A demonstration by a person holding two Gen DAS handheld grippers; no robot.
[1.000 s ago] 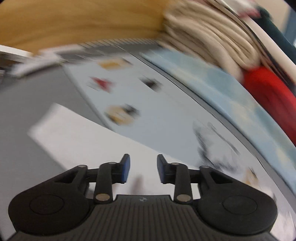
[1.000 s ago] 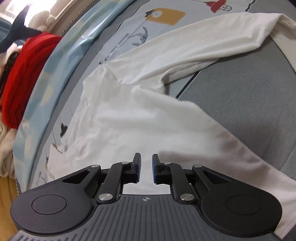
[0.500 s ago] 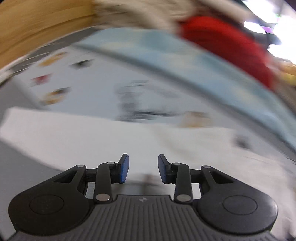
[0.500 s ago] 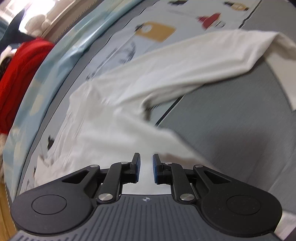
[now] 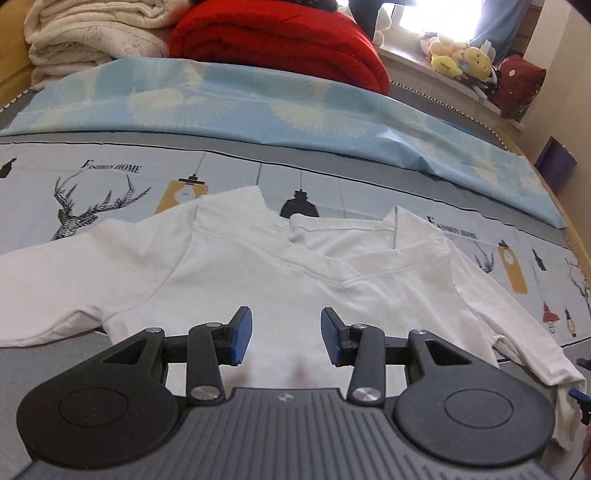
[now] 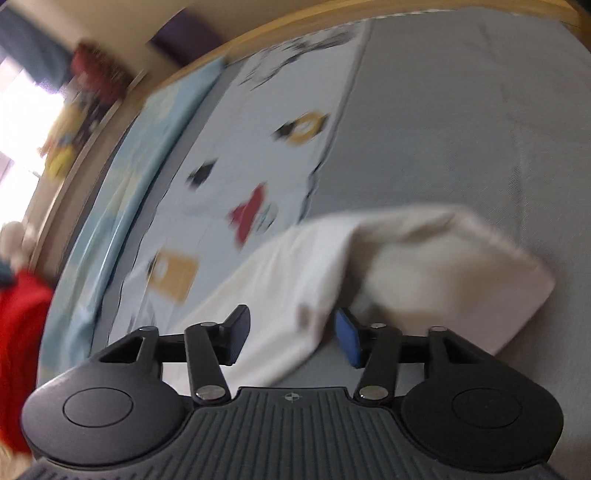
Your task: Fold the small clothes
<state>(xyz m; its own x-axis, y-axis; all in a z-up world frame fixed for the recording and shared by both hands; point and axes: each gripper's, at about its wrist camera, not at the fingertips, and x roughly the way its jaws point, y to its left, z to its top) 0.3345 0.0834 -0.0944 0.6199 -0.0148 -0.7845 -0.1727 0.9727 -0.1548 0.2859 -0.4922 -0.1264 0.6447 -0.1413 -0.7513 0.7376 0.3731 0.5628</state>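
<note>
On the far left a stack of folded cream blankets [image 5: 85, 33] sits against a red quilted bedcover [image 5: 280, 40], both well beyond the work. The white long-sleeved cotton top [image 5: 258, 273] lies front-up on the grey bedsheet printed with lamps and deer [image 5: 103, 177], collar to the far side, 1 sleeve stretched out left, the other trailing right and near.

The left gripper [image 5: 286, 341] hangs over the top's chest, its jaws part open after widening a little, nothing between them. If it bites here it would likely pinch both layers mid-body and drag a ridge into cloth that now lies flat.

To the right, the right gripper [image 6: 291, 334] has just sprung apart; the blurred cuff end of the sleeve [image 6: 424, 266] lies crumpled ahead, a fold of it reaching between the jaws without being pinched. The risk I see is that this doubled-over cuff stays bunched, so the sleeve fold would land thick and crooked, or that it catches the blue pad.
</note>
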